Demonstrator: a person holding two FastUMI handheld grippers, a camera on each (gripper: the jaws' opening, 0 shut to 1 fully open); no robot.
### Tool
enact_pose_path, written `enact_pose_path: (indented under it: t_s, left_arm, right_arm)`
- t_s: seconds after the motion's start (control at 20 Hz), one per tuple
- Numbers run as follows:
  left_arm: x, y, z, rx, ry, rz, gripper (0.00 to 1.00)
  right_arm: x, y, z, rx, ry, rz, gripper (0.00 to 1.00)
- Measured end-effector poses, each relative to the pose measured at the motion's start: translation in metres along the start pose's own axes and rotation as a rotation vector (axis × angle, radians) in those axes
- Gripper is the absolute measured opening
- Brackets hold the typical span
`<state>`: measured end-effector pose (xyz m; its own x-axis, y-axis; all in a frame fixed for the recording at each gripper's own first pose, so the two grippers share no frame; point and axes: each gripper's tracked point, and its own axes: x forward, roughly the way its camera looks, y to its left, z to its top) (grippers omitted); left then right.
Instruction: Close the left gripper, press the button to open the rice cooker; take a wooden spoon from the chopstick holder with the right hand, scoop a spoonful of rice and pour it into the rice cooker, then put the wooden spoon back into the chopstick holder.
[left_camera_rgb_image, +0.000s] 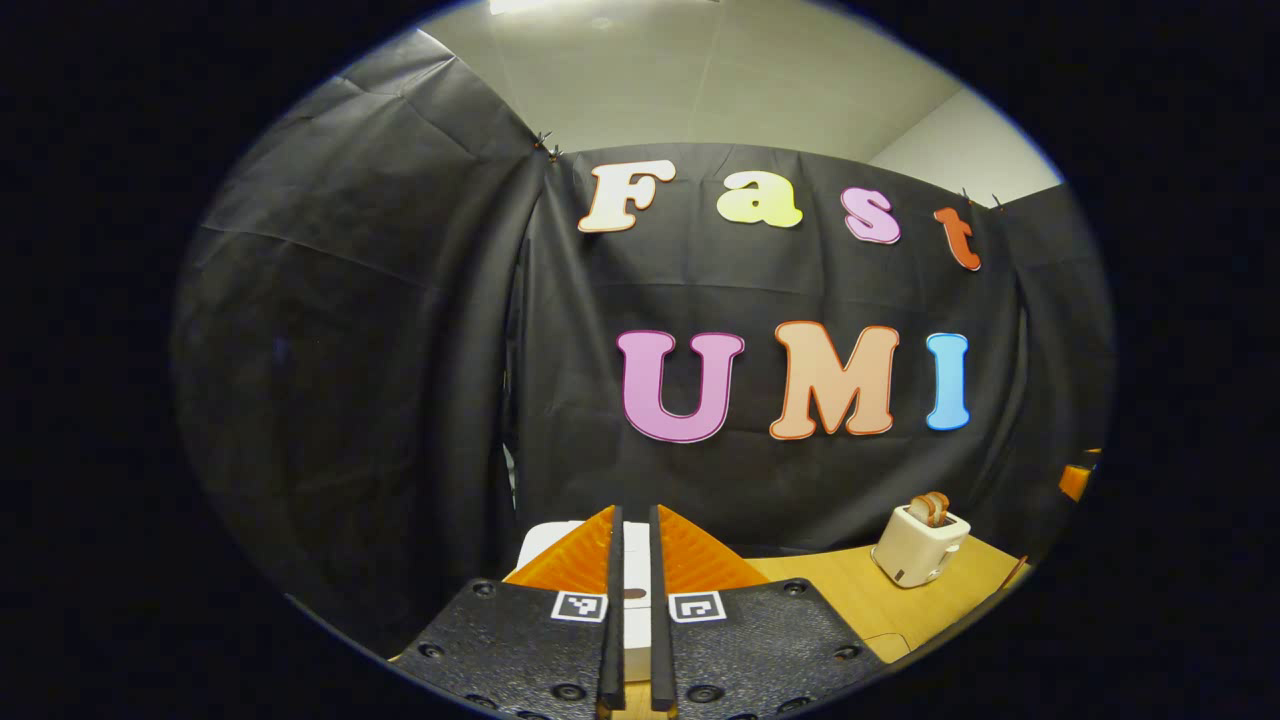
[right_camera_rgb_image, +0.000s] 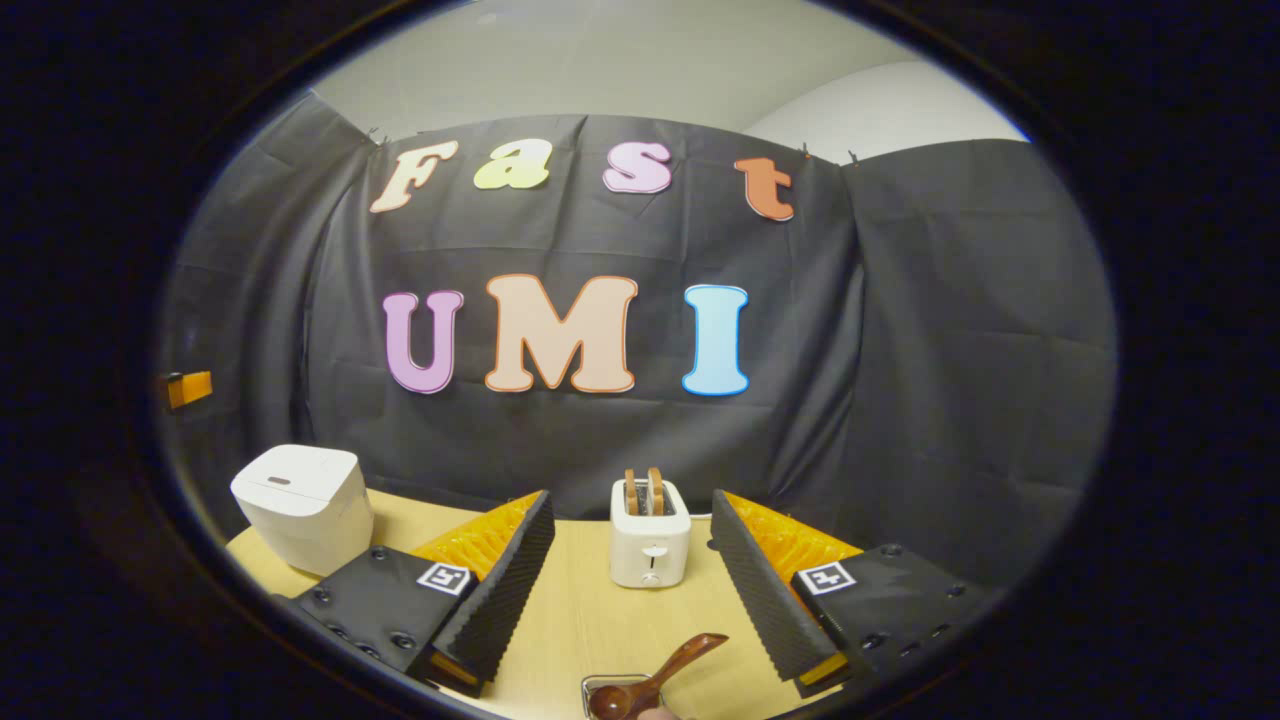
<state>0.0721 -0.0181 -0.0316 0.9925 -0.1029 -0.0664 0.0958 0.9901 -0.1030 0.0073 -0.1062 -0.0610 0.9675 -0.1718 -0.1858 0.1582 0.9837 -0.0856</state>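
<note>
Right now the left gripper has its fingers nearly together, only a thin gap, nothing held, and the cooker sits dead ahead just past the tips, with the lid button showing through that gap. So the press looks like a straight push forward and down, left hand clearly nearer. Right gripper is wide open and empty; seen from it, the spoon stands in the holder near of the cooker and to its right, handle leaning up-right between the fingers.

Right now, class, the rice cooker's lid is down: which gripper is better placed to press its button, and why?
Left. The left gripper is nearly shut and aimed at the rice cooker; the right gripper is open, facing the toaster.
</note>
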Motion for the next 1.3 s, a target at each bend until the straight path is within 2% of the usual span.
enact_pose_path:
  t_s: [0.1, 0.65, 1.3]
  left_arm:
    - [0.011, 0.006, -0.008, 0.008, 0.020, 0.003, 0.00]
    - [0.075, 0.007, -0.080, 0.006, 0.179, -0.045, 0.00]
    - [0.097, 0.009, -0.160, -0.006, 0.346, -0.061, 0.00]
  right_arm:
    - [-0.003, 0.000, -0.001, -0.001, 0.001, -0.001, 0.99]
    - [-0.017, 0.002, -0.007, -0.028, 0.025, -0.026, 0.99]
    - [-0.025, -0.006, -0.009, -0.053, 0.047, -0.067, 1.00]
